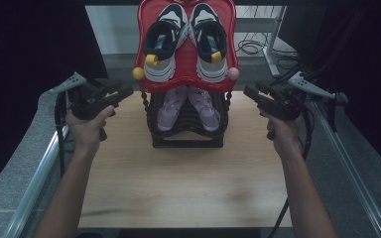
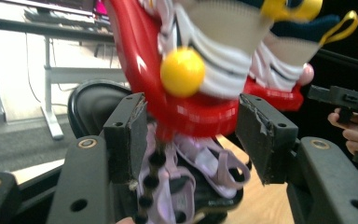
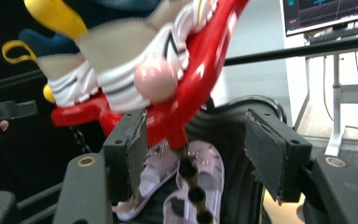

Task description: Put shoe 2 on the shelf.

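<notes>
Both tongs gape wide, empty — left tongs point(image 1: 127, 91) and right tongs point(image 1: 249, 91) flank the shoe rack point(image 1: 186, 136) mid-tabletop point(image 1: 178, 183). Its red tray point(image 1: 187, 85) looks rigid, slick, top-heavy with sneakers point(image 1: 186, 44) — take both side edges.

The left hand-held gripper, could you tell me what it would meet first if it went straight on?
Probably the red tray of the shoe rack, near its yellow ball; the left hand-held gripper frames that edge between open jaws, though depth is uncertain.

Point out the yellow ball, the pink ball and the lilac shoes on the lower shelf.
yellow ball point(image 2: 182, 72), left gripper view, middle of the ball.
pink ball point(image 3: 156, 80), right gripper view, middle of the ball.
lilac shoes point(image 1: 204, 106), high view, upper of the right-hand shoe.
</notes>
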The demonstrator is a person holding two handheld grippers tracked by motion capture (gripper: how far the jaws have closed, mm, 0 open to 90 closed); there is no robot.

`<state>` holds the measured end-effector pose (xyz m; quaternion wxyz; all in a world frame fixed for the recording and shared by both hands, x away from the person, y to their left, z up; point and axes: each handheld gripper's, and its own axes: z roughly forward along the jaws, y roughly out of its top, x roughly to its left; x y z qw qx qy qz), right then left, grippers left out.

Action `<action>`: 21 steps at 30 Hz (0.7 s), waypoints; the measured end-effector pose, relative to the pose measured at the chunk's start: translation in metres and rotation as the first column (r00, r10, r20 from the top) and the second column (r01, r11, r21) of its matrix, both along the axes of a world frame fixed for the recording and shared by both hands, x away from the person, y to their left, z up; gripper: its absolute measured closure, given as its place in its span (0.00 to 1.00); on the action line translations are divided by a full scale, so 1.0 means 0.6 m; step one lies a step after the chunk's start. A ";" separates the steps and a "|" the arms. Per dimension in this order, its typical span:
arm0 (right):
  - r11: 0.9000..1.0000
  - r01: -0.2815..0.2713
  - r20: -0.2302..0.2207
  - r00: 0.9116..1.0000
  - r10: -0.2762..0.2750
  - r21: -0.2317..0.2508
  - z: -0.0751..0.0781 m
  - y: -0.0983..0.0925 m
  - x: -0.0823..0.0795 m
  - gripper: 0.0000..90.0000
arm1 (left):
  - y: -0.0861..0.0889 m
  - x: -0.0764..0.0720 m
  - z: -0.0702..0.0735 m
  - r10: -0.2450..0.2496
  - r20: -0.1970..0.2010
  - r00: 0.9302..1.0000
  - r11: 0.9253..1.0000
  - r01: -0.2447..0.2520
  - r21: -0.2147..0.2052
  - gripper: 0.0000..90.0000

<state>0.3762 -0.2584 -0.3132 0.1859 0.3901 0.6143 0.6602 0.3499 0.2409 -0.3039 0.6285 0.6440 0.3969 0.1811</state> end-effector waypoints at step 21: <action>0.999 -0.023 -0.130 0.991 0.016 -0.049 -0.174 0.006 -0.050 0.44 | -0.003 -0.035 -0.192 -0.038 -0.186 0.982 0.997 0.050 0.061 0.51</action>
